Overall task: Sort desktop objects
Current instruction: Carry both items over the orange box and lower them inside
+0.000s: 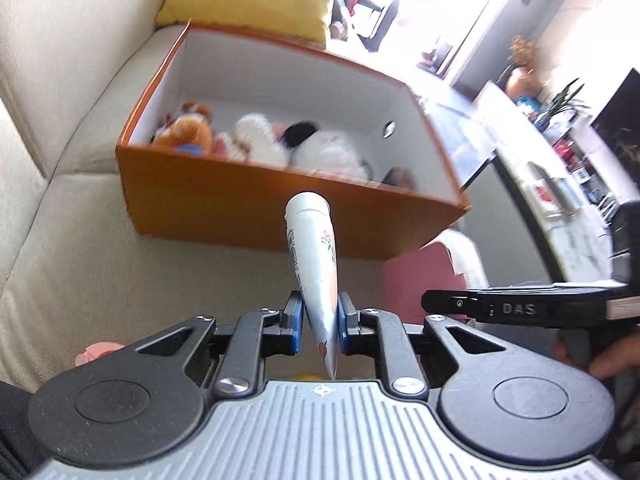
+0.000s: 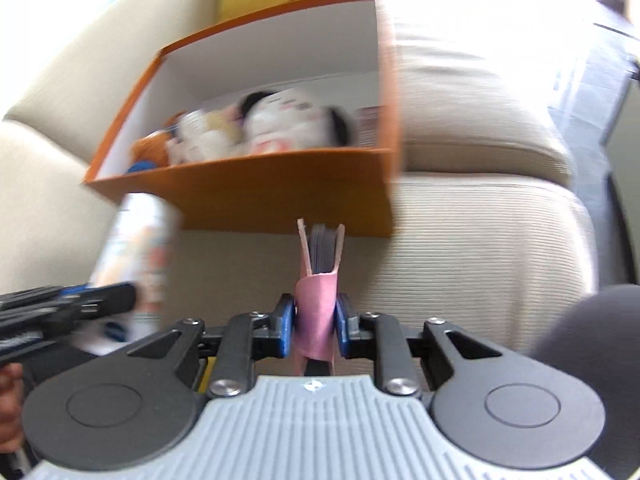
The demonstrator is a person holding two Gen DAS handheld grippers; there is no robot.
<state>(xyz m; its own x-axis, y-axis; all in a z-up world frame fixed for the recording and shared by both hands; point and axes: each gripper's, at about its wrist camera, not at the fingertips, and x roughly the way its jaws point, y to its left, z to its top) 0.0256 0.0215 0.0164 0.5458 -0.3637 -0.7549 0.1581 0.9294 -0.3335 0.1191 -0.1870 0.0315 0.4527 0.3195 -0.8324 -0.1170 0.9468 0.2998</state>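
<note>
The left hand-held gripper [image 1: 319, 322] is clamped on the flat end of a white tube [image 1: 312, 256], held up just in front of the orange box [image 1: 256, 204] on the sofa [image 1: 60, 240]. The right hand-held gripper [image 2: 316, 326] is clamped on a pink-covered notebook [image 2: 318, 280], also just short of the box's near wall. Both should probably clear that wall before releasing, beside the plush toys [image 1: 256, 138], one at a time to avoid the arms colliding.

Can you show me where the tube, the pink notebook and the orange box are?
tube [image 1: 316, 268], left wrist view, middle of its body.
pink notebook [image 2: 316, 312], right wrist view, on its pink cover.
orange box [image 1: 248, 208], left wrist view, its front wall.
</note>
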